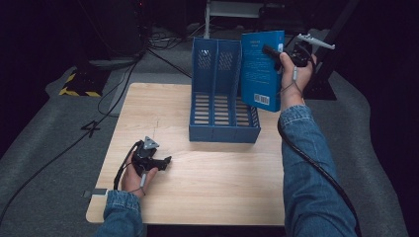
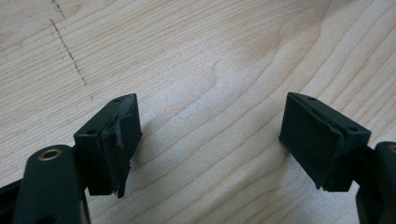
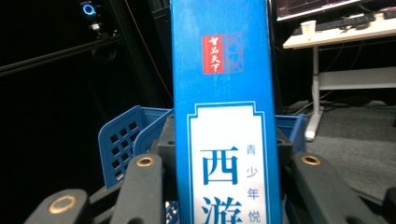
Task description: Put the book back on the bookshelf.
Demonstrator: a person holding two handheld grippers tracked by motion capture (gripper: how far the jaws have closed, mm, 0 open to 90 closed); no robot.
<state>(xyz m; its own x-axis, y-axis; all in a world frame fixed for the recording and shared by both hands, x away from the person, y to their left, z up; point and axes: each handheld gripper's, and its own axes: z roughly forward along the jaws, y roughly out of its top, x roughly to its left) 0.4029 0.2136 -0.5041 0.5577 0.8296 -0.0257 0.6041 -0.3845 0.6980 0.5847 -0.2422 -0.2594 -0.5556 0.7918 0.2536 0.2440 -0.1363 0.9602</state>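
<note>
Blue book (image 1: 261, 66) clamped upright between right gripper (image 1: 274, 53) jaws above file rack (image 1: 225, 129) right edge; left gripper (image 2: 210, 140) spread, unladen, near worktop (image 1: 212, 187) left edge

Desk (image 1: 207, 187) evenly lit from overhead; surroundings fall to near black. High view soft, low detail. Left gripper view bright and sharp on wood grain, short soft shadows under the pads (image 2: 116, 140). Right gripper view: book (image 3: 224, 116) spine sharp, background dark, distant monitor (image 3: 317, 7) a bright spot.
</note>
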